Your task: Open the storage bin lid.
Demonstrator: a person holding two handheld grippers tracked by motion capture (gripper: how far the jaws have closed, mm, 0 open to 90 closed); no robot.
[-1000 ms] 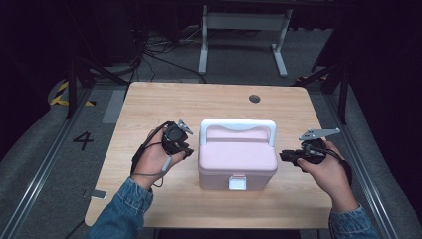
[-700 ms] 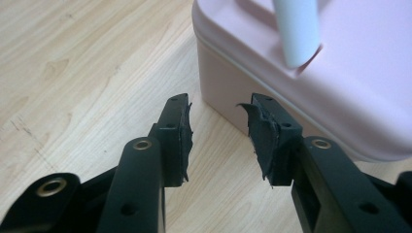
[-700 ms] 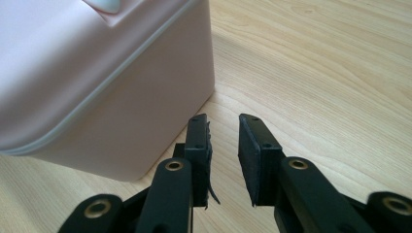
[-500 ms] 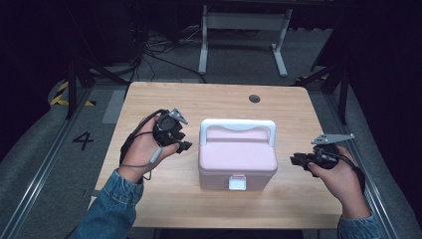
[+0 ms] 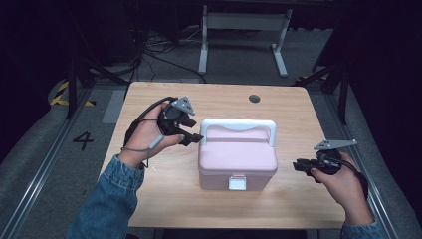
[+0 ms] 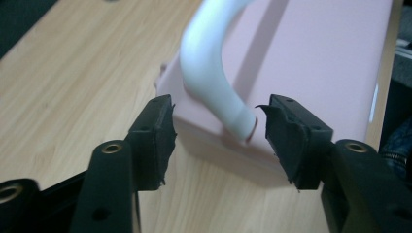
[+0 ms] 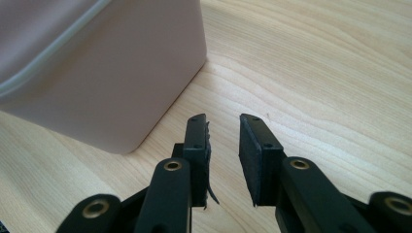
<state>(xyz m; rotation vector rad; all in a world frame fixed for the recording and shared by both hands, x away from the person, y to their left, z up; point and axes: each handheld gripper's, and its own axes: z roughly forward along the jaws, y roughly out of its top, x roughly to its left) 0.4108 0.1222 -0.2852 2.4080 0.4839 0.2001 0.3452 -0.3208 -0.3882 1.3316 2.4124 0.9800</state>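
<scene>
Pink box (image 5: 238,159) mid-table, left tongs (image 5: 192,135) wide by handle (image 5: 238,126), right tongs (image 5: 301,165) narrow, apart.

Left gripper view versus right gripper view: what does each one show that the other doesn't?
Left gripper view: the white handle curving down to its pivot at the box's top edge, with that gripper open around the handle's end. Right gripper view: a lower corner of the box meeting the table, the pale seam along its side, and that gripper slightly open on nothing. Both share the pink box and wooden tabletop.
</scene>
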